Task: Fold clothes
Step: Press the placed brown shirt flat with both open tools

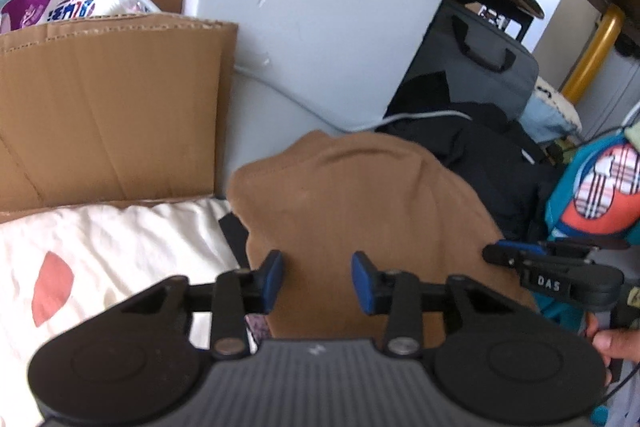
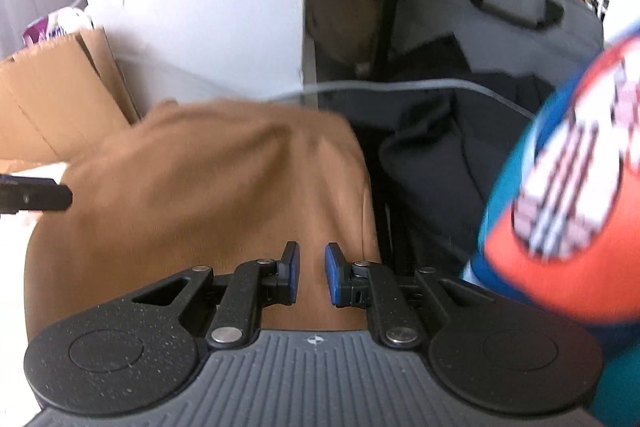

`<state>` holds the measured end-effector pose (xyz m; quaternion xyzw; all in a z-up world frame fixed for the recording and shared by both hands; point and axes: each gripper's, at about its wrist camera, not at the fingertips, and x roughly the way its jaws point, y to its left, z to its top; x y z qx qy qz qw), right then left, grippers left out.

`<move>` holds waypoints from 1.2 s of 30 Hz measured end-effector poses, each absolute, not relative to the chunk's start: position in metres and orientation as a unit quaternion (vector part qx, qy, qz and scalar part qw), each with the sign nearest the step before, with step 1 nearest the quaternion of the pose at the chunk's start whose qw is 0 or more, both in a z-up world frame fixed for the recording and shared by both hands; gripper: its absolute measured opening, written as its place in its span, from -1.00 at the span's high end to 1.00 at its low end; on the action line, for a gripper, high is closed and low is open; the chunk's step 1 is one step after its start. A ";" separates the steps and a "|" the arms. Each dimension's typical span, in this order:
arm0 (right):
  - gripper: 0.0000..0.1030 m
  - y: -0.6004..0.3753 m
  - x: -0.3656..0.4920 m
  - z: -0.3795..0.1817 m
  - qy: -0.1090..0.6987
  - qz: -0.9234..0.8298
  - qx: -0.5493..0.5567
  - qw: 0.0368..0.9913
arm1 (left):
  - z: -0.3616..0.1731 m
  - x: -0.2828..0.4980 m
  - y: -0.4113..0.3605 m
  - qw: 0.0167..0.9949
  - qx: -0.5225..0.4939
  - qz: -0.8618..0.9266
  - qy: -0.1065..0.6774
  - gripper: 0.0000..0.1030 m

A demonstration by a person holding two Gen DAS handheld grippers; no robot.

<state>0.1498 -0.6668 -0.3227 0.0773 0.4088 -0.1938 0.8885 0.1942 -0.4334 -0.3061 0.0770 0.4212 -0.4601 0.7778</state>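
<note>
Hovering over the brown garment beside the cardboard box — left gripper gaping, right gripper narrowly parted, neither pinching cloth. Risking closing on air or snagging one layer — fold slumping toward the dark bags.

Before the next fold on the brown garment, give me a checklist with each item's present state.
1. Left gripper free of cloth: ok; its jaws stand apart over the brown garment with nothing pinched.
2. Right gripper free of cloth: ok; narrow gap, the pads not pressing on fabric.
3. Garment lying flat: not ok; it bulges, with creases near its far edge.
4. Grippers clear of each other: ok; they are apart, the right one at the garment's right edge in the left wrist view.
5. Room beside the garment: not ok; the cardboard box and the teal printed garment crowd it.
6. Garment's near edge: cannot tell; hidden below the grippers.
</note>
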 end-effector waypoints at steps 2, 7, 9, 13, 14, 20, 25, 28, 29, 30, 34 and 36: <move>0.60 -0.666 0.148 -0.327 0.415 -0.198 0.073 0.885 | -0.309 0.194 -0.432 0.776 0.089 -0.459 0.423 0.54; 0.61 -0.664 0.146 -0.335 0.431 -0.204 0.061 0.877 | -0.317 0.196 -0.425 0.772 0.103 -0.457 0.430 0.69; 0.61 -0.663 0.145 -0.338 0.437 -0.206 0.052 0.874 | -0.318 0.196 -0.423 0.771 0.105 -0.457 0.431 0.69; 0.62 -0.661 0.142 -0.340 0.449 -0.211 0.030 0.868 | -0.319 0.195 -0.419 0.771 0.107 -0.456 0.432 0.69; 0.62 -0.660 0.139 -0.340 0.453 -0.212 0.028 0.866 | -0.319 0.195 -0.418 0.771 0.106 -0.455 0.432 0.69; 0.65 -0.654 0.124 -0.334 0.474 -0.219 0.008 0.853 | -0.308 0.182 -0.406 0.777 0.102 -0.452 0.426 0.72; 0.64 -0.643 0.111 -0.322 0.476 -0.227 -0.002 0.850 | -0.301 0.164 -0.386 0.778 0.092 -0.456 0.423 0.55; 0.63 -0.635 0.105 -0.315 0.472 -0.230 0.001 0.851 | -0.305 0.154 -0.375 0.770 0.082 -0.459 0.436 0.54; 0.63 -0.632 0.104 -0.313 0.471 -0.228 0.009 0.852 | -0.307 0.151 -0.372 0.767 0.080 -0.460 0.441 0.54; 0.63 -0.630 0.103 -0.312 0.472 -0.226 0.018 0.852 | -0.310 0.147 -0.369 0.764 0.079 -0.460 0.446 0.54; 0.62 -0.614 0.101 -0.312 0.475 -0.216 0.027 0.853 | -0.327 0.135 -0.362 0.747 0.073 -0.463 0.472 0.43; 0.62 -0.608 0.100 -0.316 0.481 -0.210 0.034 0.851 | -0.334 0.130 -0.361 0.743 0.073 -0.460 0.481 0.42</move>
